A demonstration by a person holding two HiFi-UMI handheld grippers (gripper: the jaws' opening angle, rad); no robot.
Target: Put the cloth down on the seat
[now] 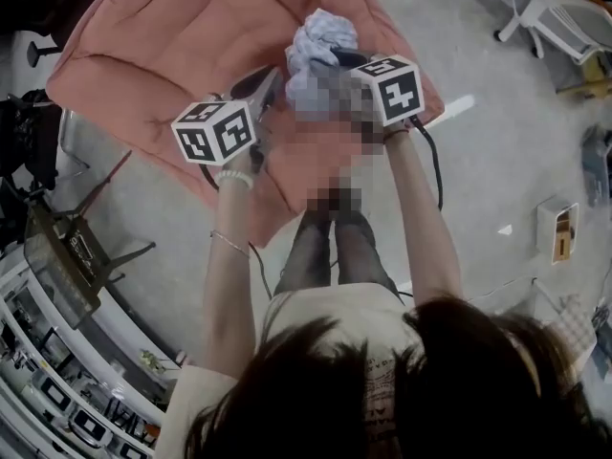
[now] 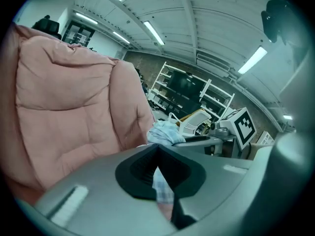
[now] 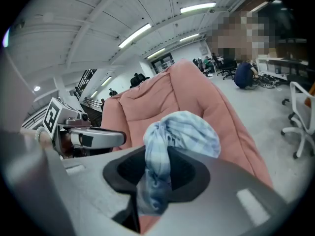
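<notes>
The light blue plaid cloth [image 1: 320,36] [image 3: 182,132] is bunched above the pink padded seat [image 1: 191,36] [image 3: 147,102]. My right gripper [image 1: 335,60] [image 3: 157,161] is shut on it, with the bunch above the jaws and a tail hanging down through them. My left gripper [image 1: 268,82] [image 2: 158,166] hovers just left of the cloth [image 2: 165,132], over the seat [image 2: 69,107]. Its jaws stand almost together. A strip of plaid shows in the narrow gap, but I cannot tell whether the pads press on it. The right gripper view shows the left gripper [image 3: 98,138] from the side.
The person's legs stand at the seat's front edge. A white office chair [image 1: 545,3] is at the far right, a small white box [image 1: 557,229] lies on the floor at right, and shelving [image 1: 57,390] and a dark frame [image 1: 86,247] are at left.
</notes>
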